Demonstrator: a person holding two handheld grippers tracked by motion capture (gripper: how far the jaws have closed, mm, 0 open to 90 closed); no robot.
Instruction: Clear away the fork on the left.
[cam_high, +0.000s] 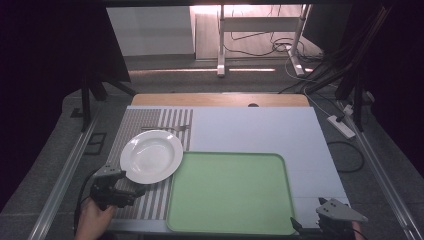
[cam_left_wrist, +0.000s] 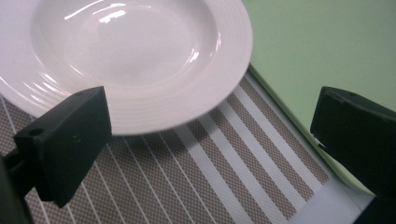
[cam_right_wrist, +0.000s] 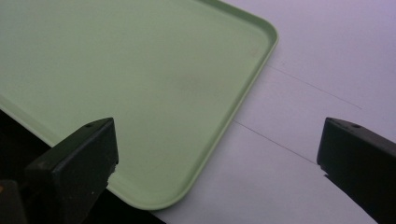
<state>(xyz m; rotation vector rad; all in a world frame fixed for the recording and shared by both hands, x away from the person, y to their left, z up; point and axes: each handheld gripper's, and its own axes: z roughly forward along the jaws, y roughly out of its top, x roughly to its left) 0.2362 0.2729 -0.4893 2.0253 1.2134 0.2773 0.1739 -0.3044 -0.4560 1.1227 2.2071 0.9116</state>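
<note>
Now: white plate (cam_high: 151, 156) on striped mat (cam_high: 150, 200), tabletop's left side; left gripper (cam_high: 131, 191) wide at plate's near rim; right gripper (cam_right_wrist: 219, 154) wide over green tray (cam_high: 230, 192) near-right corner.

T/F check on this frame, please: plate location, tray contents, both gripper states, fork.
1. The white plate lies on the striped placemat. True; its rim just overhangs the tray's left edge.
2. The green tray holds a cup. False: nothing lies on it.
3. The left gripper is shut on the plate's rim. False: its jaws stand wide apart, short of the plate.
4. The right gripper is open. True; it sits over the tray's near right corner.
5. A fork lies on the tray. False: it lies on the placemat, beyond the plate.
</note>
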